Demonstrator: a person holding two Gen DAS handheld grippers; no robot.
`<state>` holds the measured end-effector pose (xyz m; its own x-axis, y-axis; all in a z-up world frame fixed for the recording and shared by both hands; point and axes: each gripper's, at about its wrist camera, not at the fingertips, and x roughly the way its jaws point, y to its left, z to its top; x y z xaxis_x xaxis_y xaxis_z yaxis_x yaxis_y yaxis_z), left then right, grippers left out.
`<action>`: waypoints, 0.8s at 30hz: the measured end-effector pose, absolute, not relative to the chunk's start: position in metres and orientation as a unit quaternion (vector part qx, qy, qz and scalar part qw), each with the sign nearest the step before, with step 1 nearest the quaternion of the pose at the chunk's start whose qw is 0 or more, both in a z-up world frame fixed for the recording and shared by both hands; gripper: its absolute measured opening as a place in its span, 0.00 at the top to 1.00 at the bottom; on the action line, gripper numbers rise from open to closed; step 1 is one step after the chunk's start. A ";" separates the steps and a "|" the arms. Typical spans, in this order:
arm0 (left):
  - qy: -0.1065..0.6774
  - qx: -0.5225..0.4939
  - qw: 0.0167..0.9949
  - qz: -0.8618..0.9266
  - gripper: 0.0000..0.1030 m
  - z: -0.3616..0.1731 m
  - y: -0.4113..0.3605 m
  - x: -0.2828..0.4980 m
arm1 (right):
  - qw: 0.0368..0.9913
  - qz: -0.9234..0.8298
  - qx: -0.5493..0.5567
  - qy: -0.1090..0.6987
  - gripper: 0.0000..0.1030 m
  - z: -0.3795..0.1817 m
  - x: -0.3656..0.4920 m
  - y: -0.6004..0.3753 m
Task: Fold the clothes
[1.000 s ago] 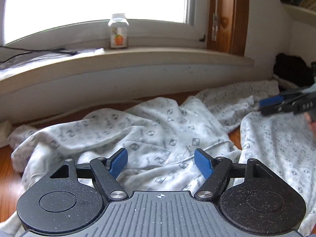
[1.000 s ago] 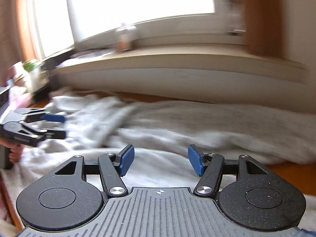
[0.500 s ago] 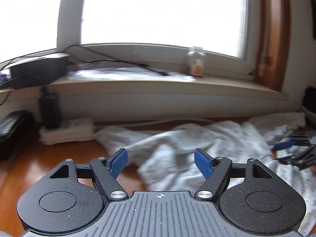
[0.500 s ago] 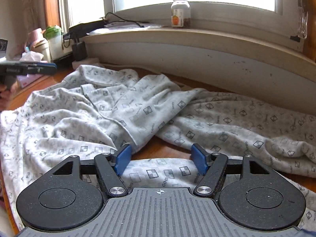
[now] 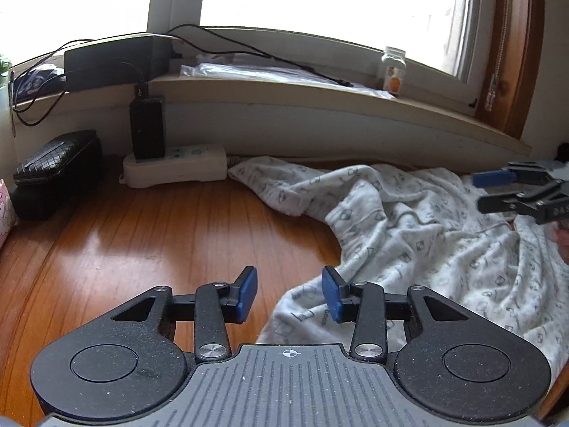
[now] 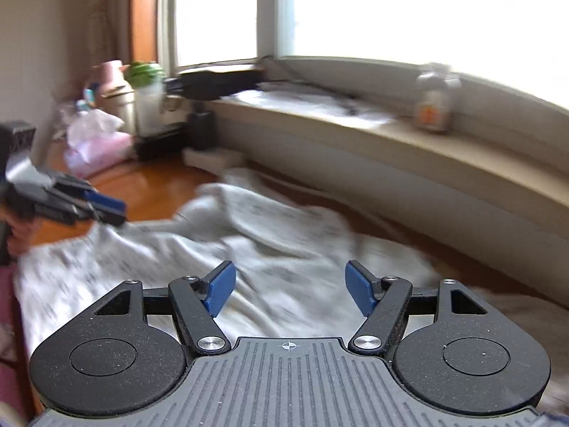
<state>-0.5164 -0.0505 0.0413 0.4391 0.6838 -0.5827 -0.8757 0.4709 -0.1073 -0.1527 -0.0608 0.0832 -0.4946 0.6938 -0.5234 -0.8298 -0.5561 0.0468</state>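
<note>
No legible text or labels

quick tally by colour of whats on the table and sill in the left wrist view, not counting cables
White: 3: patterned white garment, white power strip, white-capped bottle with orange label
Black: 3: black woven case, black plug adapter, flat black box on the sill
Clear: 1: clear plastic sleeve on the sill
Total: 7

The garment (image 5: 419, 235) is coloured pale grey-white and is printed all over with small dark square motifs. The tabletop (image 5: 149, 235) is finished in glossy reddish-brown wood. Each hand-held gripper, left (image 5: 290, 293) and right (image 6: 290, 290), is made in black with blue pads (image 5: 247, 293).
</note>
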 end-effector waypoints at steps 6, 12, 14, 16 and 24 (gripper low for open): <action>0.258 -0.197 0.836 0.442 0.60 0.039 -0.067 -0.504 | 0.393 0.863 -0.245 0.204 0.51 0.071 -0.241 -0.008; 0.250 -0.195 0.843 0.434 0.82 0.045 -0.074 -0.502 | 0.394 0.855 -0.276 0.191 0.66 0.060 -0.281 -0.002; 0.244 -0.192 0.847 0.432 0.82 0.050 -0.075 -0.502 | 0.394 0.857 -0.270 0.192 0.83 0.061 -0.272 -0.004; 0.238 -0.189 0.850 0.430 0.82 0.055 -0.077 -0.501 | 0.395 0.861 -0.253 0.196 0.90 0.066 -0.259 -0.007; 0.207 -0.185 0.858 0.432 0.79 0.076 -0.069 -0.499 | 0.427 0.863 -0.172 0.207 0.92 0.090 -0.172 -0.046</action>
<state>-0.4995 -0.0693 0.0764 0.5415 0.6641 -0.5155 -0.8173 0.5594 -0.1380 -0.1720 -0.0458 0.0896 -0.5755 0.6667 -0.4736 -0.8089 -0.5492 0.2098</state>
